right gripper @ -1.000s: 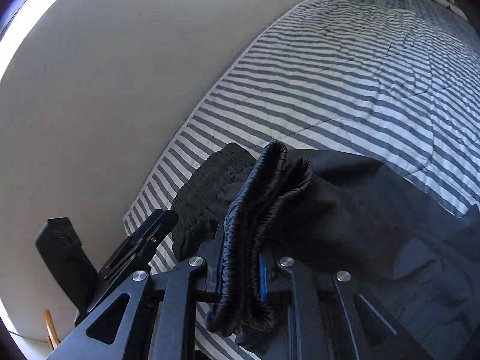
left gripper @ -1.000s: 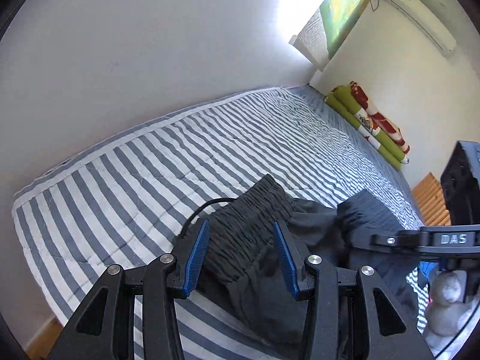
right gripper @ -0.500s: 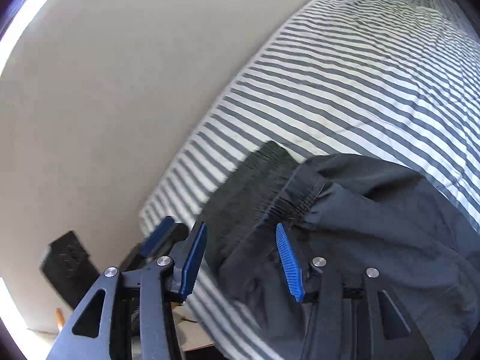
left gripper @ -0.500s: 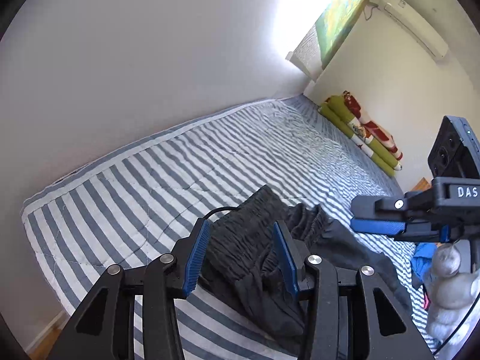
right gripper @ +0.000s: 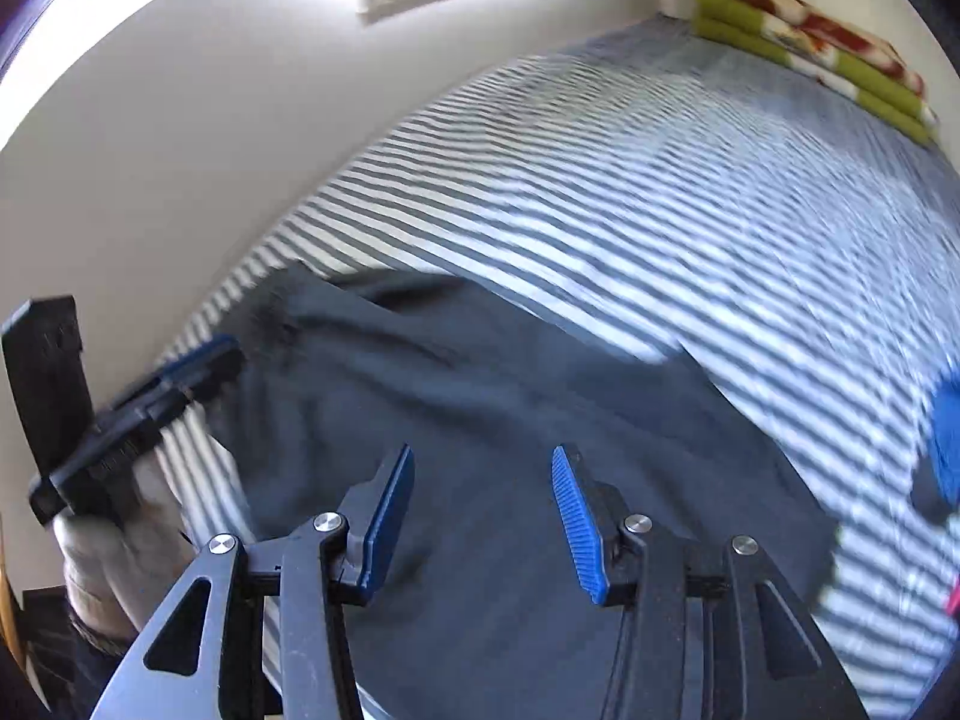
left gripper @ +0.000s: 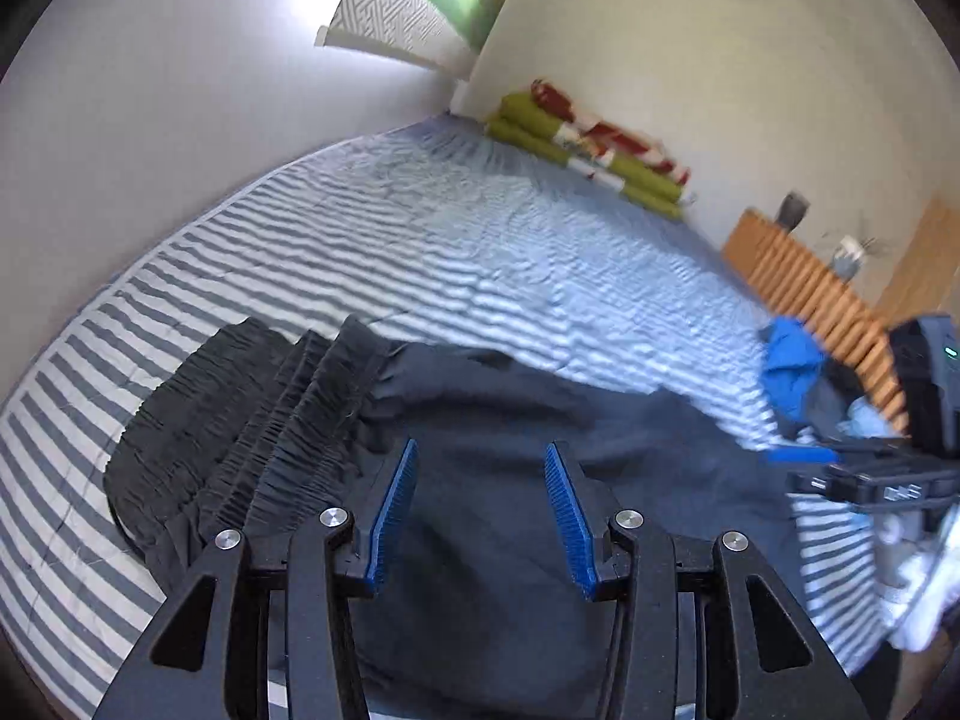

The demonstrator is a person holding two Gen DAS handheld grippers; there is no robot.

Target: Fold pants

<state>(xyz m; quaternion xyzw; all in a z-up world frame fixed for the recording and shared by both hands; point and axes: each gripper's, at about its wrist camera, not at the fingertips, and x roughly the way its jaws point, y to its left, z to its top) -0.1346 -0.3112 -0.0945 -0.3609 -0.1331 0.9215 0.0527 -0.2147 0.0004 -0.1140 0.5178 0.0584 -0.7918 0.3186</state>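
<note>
Pants: my dark pants (left gripper: 510, 420) lie spread on the near part of the striped bed cover (left gripper: 480, 252), the gathered waistband (left gripper: 252, 420) bunched at the left end.
Left gripper: my left gripper (left gripper: 480, 516) hangs over the dark cloth with its blue pads (left gripper: 393, 516) apart and nothing between them.
Right gripper: my right gripper (right gripper: 480, 522) is over the pants (right gripper: 480, 396) too, jaws parted and gripping nothing.
Far end: a folded green and red blanket (left gripper: 588, 150) lies at the far end of the bed, against the wall.
Right side: blue cloth (left gripper: 792, 360) sits near the wooden slatted unit (left gripper: 804, 282).
</note>
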